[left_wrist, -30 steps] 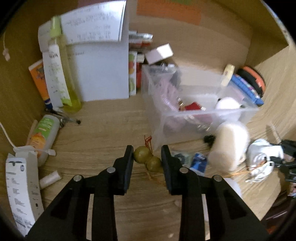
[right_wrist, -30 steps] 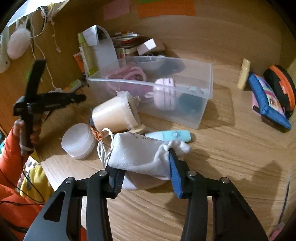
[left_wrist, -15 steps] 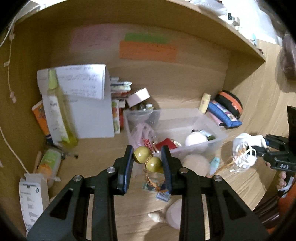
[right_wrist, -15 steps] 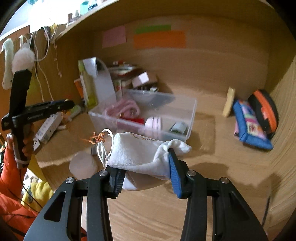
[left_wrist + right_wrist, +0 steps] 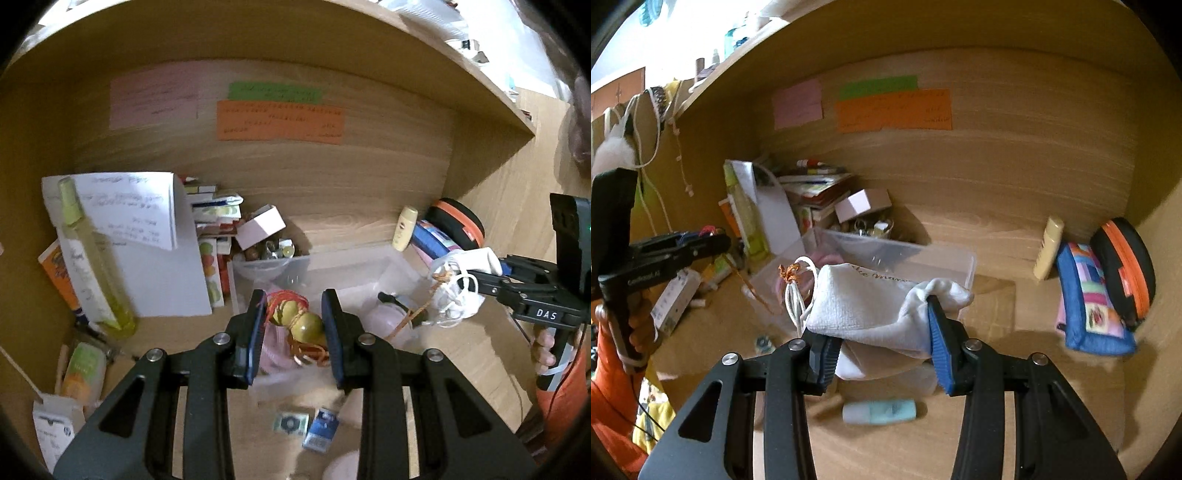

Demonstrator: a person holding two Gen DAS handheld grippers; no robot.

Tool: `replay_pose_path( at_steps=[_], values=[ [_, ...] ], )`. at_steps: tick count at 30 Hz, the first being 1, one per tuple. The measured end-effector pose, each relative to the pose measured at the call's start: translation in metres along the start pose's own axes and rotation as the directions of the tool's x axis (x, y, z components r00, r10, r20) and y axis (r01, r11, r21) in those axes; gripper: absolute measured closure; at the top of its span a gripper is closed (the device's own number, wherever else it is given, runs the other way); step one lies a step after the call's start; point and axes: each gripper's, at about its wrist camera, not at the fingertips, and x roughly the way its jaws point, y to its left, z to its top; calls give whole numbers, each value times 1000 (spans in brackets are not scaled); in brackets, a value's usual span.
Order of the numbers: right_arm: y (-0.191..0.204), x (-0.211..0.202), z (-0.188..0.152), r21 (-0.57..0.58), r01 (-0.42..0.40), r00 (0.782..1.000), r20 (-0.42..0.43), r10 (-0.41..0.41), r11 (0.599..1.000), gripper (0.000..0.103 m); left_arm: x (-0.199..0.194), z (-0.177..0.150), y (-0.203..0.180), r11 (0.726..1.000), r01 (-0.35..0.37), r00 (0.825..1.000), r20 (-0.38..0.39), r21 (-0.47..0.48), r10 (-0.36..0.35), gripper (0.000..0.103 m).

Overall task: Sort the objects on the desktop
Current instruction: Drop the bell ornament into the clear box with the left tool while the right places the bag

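Note:
My left gripper (image 5: 293, 325) is shut on a green bead charm (image 5: 299, 322) with orange cord, held in the air above the clear plastic bin (image 5: 354, 269). My right gripper (image 5: 879, 339) is shut on a white cloth pouch (image 5: 871, 306) with white drawstrings, held above the desk in front of the bin (image 5: 908, 254). The pouch and right gripper also show in the left wrist view (image 5: 458, 291), to the right of the bin. The left gripper shows at the left of the right wrist view (image 5: 676, 247).
A yellow spray bottle (image 5: 92, 258), white papers (image 5: 147, 236) and stacked boxes stand at the back left. A cream tube (image 5: 1049, 247), blue pouch (image 5: 1089, 299) and orange-black case (image 5: 1126, 269) lie at the right. A teal tube (image 5: 882, 411) and small packets (image 5: 321, 428) lie on the desk.
Both grippers have risen from the desk with their objects. The left gripper has carried the bead charm up and over the bin; the right has lifted the pouch higher.

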Motion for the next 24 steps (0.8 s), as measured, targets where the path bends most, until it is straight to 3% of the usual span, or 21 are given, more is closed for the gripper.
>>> replay_pose_path(
  at_steps=[11,16,19,24],
  values=[
    [-8,64,19,10,52,996,-66,-51,999,64,69,15,8,999,15,995,-95,-44,-19,73],
    [-12,94,9,10,89,988,-124,-87,996,63,90,4,10,997,41,990,-136,-60,-49,73],
    [-15,97,7,21,84,989,-123,-80,996,63,101,-3,8,998,48,985,-165,-43,-55,73],
    [-14,108,1,-6,136,982,-128,-136,991,59,106,-10,4,998,59,981,-183,-28,-63,73]
  ],
)
